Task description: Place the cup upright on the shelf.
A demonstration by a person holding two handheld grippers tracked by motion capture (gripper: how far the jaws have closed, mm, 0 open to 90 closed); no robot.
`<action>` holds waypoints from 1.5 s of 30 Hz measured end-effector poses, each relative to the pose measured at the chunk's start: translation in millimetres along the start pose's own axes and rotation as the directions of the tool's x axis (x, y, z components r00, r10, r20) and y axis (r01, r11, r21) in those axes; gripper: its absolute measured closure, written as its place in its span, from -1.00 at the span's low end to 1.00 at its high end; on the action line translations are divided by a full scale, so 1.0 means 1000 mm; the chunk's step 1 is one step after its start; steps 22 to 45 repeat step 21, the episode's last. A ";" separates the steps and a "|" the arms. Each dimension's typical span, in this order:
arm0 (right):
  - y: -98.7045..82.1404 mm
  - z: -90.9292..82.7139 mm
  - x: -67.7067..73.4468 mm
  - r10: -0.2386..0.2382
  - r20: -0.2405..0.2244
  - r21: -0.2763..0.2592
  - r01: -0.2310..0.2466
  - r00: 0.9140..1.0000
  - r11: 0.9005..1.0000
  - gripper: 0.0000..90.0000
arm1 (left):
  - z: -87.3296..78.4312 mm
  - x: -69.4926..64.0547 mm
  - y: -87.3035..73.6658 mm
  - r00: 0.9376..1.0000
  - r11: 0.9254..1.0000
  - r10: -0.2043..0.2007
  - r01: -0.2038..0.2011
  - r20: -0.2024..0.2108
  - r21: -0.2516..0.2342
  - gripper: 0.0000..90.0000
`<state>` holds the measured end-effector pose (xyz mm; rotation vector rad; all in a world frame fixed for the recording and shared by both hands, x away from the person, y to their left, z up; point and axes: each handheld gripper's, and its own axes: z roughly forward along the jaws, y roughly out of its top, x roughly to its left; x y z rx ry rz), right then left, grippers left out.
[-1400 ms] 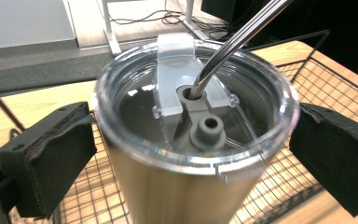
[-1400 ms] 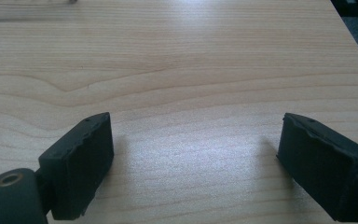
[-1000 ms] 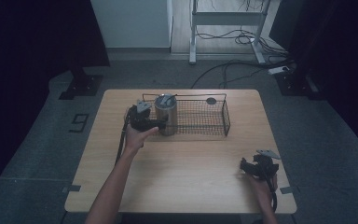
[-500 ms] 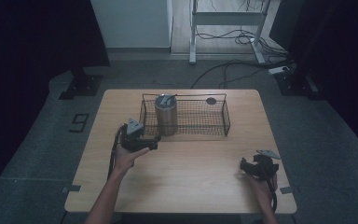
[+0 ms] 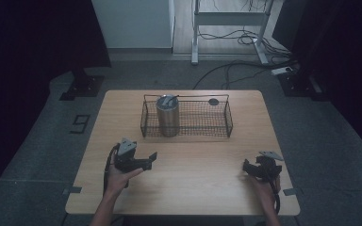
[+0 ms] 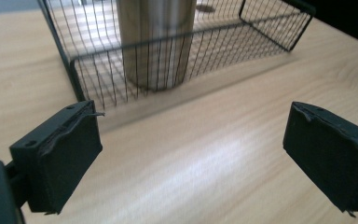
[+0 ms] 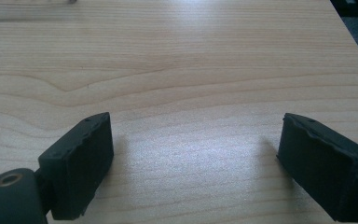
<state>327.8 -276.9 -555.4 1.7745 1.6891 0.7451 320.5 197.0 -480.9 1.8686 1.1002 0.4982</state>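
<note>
A steel tumbler [image 5: 168, 116] stands upright in the left end of a black wire basket [image 5: 202, 135] at the middle back of the table. My left gripper [image 5: 150, 160] is in front of the basket, apart from it, open with nothing between its pads. In the left gripper view the tumbler [image 6: 156, 42] and basket [image 6: 242, 32] rise ahead of the wide-apart left gripper [image 6: 191, 135]. My right gripper [image 5: 247, 168] rests near the front right of the table. It is open over bare wood in the right gripper view [image 7: 196, 130].
A small dark round disc [image 5: 213, 101] lies at the basket's back right. The wooden table [image 5: 202, 179] has bare room between the two grippers. Cables and a metal stand's legs [image 5: 226, 19] are on the floor beyond the table.
My left gripper has drawn back from beside the tumbler at the basket toward the table's front. The tumbler stays in the basket. The right gripper has not moved.
</note>
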 end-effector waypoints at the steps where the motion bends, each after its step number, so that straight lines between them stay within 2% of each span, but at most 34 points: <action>1: 0.000 0.000 0.000 0.000 0.000 0.000 0.000 1.000 1.000 -0.78 | 0.000 0.000 -0.004 1.000 1.000 -0.002 0.002 0.000 0.007 -0.90; 7: 0.000 0.000 0.000 0.000 0.000 0.000 0.000 1.000 1.000 -0.78 | 0.002 0.002 -0.025 0.999 0.998 -0.040 0.040 0.008 0.039 -0.88; 9: 0.000 0.000 0.000 0.000 0.000 0.000 0.000 1.000 1.000 -0.78 | 0.004 0.002 -0.029 0.999 0.997 -0.034 0.034 -0.001 0.062 -0.87; 11: 0.000 0.000 0.000 0.000 0.000 0.000 0.000 1.000 1.000 -0.77 | 0.005 0.001 -0.030 1.000 0.997 -0.019 0.020 -0.017 0.068 -0.86; 16: 0.000 0.000 0.000 -0.001 0.000 0.000 0.001 1.000 1.000 -0.78 | 0.004 0.001 -0.031 0.999 0.998 -0.036 0.036 -0.002 0.058 -0.86; 21: 0.000 0.000 0.000 0.000 0.000 -0.001 0.000 1.000 1.000 -0.77 | 0.007 0.003 -0.035 0.999 0.997 -0.047 0.048 -0.010 0.067 -0.84; 45: 0.000 0.000 0.000 0.000 0.000 -0.001 0.000 1.000 1.000 -0.77 | 0.007 0.003 -0.035 0.999 0.997 -0.047 0.048 -0.010 0.067 -0.84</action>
